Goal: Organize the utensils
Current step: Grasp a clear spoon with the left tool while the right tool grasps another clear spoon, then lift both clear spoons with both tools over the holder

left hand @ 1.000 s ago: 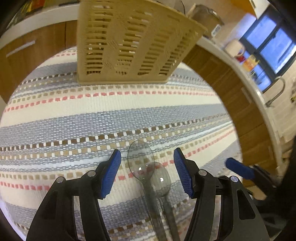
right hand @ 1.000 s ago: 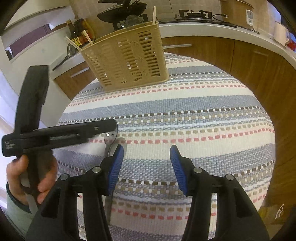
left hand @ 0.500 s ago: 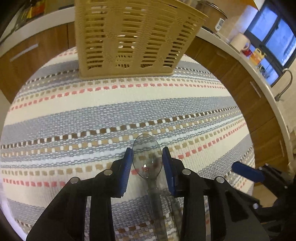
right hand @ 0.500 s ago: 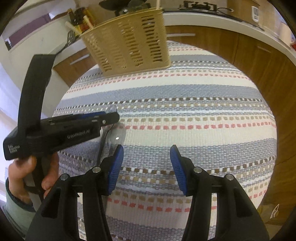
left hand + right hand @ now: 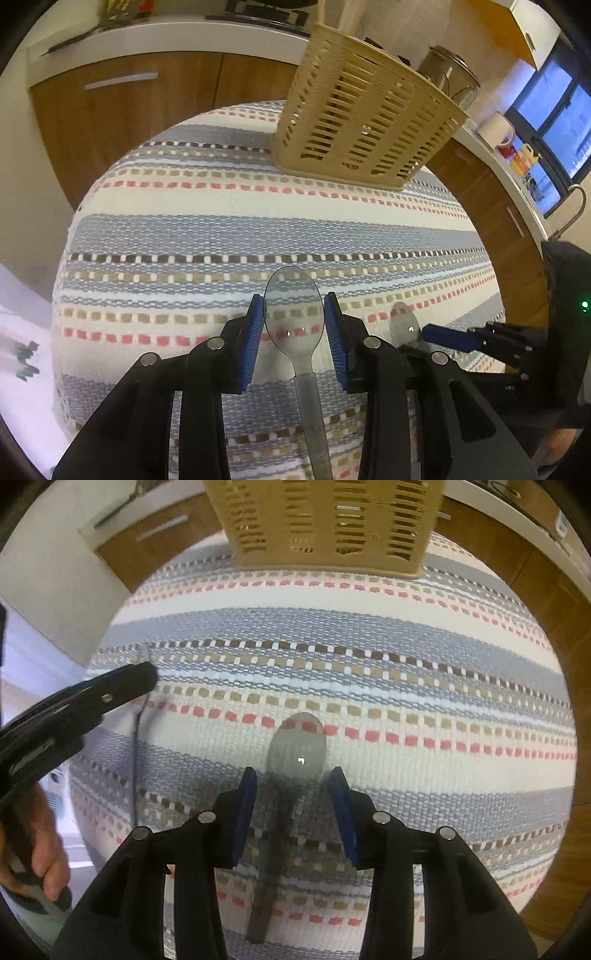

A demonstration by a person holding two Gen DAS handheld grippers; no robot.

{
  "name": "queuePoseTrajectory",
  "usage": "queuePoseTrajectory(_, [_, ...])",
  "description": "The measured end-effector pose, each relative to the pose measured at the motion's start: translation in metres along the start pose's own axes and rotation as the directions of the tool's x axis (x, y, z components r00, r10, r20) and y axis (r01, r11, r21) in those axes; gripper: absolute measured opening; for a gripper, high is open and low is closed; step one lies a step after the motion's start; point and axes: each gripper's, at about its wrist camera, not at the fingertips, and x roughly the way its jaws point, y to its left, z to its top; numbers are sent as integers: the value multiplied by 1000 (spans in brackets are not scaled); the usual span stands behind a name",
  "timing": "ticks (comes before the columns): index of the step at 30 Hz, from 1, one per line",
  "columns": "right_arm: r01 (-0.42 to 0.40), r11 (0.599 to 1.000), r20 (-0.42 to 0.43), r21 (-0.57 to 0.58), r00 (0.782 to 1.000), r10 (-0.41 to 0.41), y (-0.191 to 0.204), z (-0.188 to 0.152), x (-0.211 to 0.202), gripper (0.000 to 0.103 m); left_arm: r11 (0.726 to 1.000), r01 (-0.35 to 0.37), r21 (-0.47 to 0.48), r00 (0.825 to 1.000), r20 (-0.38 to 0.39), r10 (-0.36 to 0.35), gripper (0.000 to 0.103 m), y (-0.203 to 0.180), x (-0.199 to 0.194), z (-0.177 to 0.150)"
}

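My left gripper (image 5: 294, 325) is shut on the bowl of a clear plastic spoon (image 5: 293, 306), whose handle runs back between the fingers. A second clear spoon (image 5: 295, 753) lies on the striped tablecloth (image 5: 406, 635), its bowl pointing at the basket. My right gripper (image 5: 293, 805) straddles the neck of that spoon; its jaws are closing, with gaps still showing beside the pads. In the left wrist view this spoon (image 5: 404, 323) lies to the right, next to a blue right fingertip (image 5: 447, 338). The beige slotted utensil basket (image 5: 365, 122) stands at the cloth's far edge.
Wooden cabinet fronts (image 5: 122, 110) under a white counter ring the table's far side. A glass jar (image 5: 448, 77), a white mug (image 5: 495, 129) and bottles stand on the counter by the window. A hand (image 5: 40, 849) holds the left tool at the right view's left edge.
The left gripper closed on the upper clear spoon and carried it off to the left. The right gripper swung over the remaining spoon and its jaws narrowed around it.
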Motion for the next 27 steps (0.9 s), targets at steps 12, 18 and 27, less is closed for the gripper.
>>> queuePoseTrajectory(12, [29, 999, -13, -13, 999, -29, 19, 12, 6, 29, 999, 13, 47, 999, 51, -15, 32, -1, -14, -6])
queuePoseTrajectory(18, [-85, 996, 160, 9, 984, 83, 3, -3, -35, 29, 997, 37, 72, 987, 151, -48, 31, -10, -42, 2])
queuePoseTrajectory(27, [-132, 990, 523, 41, 848, 91, -35, -3, -121, 29, 993, 18, 118, 908, 413, -66, 32, -46, -111, 37])
